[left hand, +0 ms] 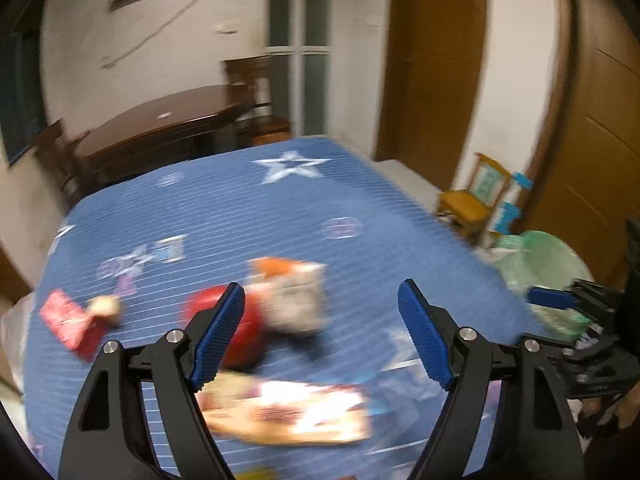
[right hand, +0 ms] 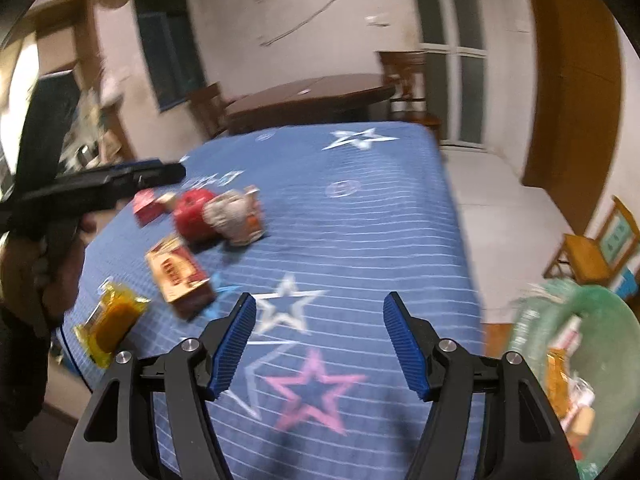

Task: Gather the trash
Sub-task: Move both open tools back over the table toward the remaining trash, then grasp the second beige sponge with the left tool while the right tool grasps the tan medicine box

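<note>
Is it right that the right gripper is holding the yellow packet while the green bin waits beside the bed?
No. The right gripper is open and empty. The yellow packet lies on the blue cover, as the right wrist view shows. The green bin does stand beside the bed.

The room is dim and yellowish. Both pictures are smeared with blur, most of all the wrappers on the blue cover [left hand: 280,208]. Edges bend round and go dark. One wrapper [left hand: 296,400] glares white.
</note>
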The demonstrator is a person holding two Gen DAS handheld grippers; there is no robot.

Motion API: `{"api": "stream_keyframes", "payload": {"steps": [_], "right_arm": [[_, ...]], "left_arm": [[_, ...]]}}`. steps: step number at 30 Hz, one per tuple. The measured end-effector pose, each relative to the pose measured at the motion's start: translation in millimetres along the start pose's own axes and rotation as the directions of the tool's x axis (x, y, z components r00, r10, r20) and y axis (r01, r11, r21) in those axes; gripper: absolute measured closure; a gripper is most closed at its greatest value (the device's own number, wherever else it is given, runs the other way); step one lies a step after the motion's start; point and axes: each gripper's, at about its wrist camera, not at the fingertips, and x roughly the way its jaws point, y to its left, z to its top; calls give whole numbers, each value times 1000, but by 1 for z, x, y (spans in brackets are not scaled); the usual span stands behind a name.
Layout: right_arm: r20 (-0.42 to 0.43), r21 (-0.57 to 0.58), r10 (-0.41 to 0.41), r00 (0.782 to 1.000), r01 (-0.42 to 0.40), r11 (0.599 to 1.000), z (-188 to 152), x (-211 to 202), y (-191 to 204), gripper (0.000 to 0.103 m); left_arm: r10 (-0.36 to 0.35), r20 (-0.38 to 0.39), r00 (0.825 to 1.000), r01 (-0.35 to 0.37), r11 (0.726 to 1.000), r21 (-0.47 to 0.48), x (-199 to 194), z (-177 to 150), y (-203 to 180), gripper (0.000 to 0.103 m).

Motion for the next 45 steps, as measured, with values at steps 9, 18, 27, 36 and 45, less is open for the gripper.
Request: {"api": "stream_keyframes", "payload": {"steps": [9, 18, 27, 36, 45], "right_arm": [[-117, -200, 83, 990, -105, 974, 21, 55, 85, 14], [-287, -335, 93, 954, -191, 923, 47, 122, 145, 12], [-439, -337, 93, 894, -260, 905, 62, 176, 170, 13], [-484, -372, 61, 873, -268, 889, 60, 199, 190, 20], [-502, -367, 61, 863, -276, 888, 58, 208, 204, 26]], "left_arm": [[101, -190, 977, -127, 984, -128, 28, -3, 174, 27], [172, -404, 898, -206, 978, -41, 88, 2, 229, 18], [181, -483, 857, -204, 979, 5, 120, -1, 235, 18], [203, -512, 835, -204, 977, 55, 133, -3, 233, 18], [204, -510, 835, -207, 977, 52, 130, -6, 228, 54]]}}
